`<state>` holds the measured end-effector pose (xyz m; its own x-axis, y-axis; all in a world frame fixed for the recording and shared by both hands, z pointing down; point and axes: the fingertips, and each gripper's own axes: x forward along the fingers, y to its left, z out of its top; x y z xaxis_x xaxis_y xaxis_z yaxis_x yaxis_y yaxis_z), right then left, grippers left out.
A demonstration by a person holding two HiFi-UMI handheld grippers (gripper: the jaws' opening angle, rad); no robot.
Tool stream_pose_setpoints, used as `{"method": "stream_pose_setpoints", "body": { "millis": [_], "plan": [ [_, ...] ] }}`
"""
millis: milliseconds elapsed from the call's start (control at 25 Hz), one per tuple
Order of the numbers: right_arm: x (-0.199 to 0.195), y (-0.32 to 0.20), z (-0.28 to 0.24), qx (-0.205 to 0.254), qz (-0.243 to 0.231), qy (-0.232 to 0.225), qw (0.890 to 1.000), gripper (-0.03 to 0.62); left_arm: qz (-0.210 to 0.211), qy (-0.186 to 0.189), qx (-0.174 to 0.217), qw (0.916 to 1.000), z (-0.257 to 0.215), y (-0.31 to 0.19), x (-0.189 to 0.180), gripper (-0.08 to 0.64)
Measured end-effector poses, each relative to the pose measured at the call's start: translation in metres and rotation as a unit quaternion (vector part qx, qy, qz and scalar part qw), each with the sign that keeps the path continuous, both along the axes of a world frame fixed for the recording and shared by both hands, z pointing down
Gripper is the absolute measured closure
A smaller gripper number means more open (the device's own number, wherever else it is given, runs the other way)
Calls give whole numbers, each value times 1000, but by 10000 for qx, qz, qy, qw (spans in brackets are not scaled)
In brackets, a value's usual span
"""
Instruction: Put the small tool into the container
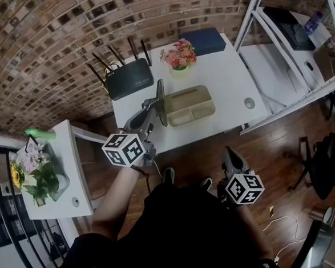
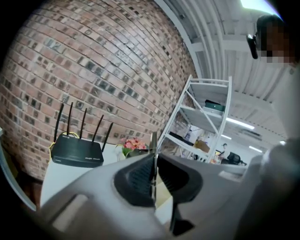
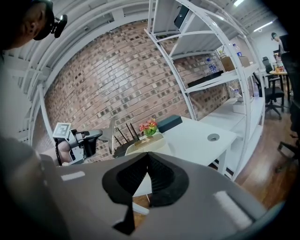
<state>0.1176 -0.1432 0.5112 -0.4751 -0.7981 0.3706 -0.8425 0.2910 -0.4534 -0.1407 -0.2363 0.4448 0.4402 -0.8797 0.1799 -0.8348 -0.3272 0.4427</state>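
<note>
A thin flat grey tool [image 1: 161,101] stands on edge in my left gripper [image 1: 151,107], which is shut on it over the near left part of the white table [image 1: 228,83]. In the left gripper view the tool's blade [image 2: 153,154] shows edge-on between the pads. Just right of the tool a beige compartment container [image 1: 191,105] lies on the table, seemingly with nothing in it. My right gripper [image 1: 231,153] hangs lower, in front of the table's edge, shut with nothing held. From the right gripper view I see the left gripper [image 3: 82,138], the tool [image 3: 111,133] and the container [image 3: 146,139].
A black router [image 1: 128,77], a flower pot [image 1: 180,57] and a dark blue box [image 1: 202,40] sit at the table's back. A white shelf rack [image 1: 287,53] stands to the right, a side table with flowers [image 1: 44,173] to the left, and an office chair [image 1: 325,164] at far right.
</note>
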Motion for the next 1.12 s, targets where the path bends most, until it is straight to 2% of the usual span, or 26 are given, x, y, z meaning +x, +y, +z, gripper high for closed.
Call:
{"method": "stream_pose_setpoints", "body": {
  "millis": [520, 800, 1120],
  "plan": [
    [24, 14, 5, -117, 428, 46, 9990, 584, 708, -666, 136, 9952, 31, -27, 58, 535],
    [34, 18, 6, -137, 607, 70, 9980, 584, 1055, -1365, 255, 9847, 59, -25, 76, 535],
    [36, 21, 10, -247, 688, 32, 9973, 584, 1333, -1791, 66, 9747, 90, -18, 85, 534]
  ]
}}
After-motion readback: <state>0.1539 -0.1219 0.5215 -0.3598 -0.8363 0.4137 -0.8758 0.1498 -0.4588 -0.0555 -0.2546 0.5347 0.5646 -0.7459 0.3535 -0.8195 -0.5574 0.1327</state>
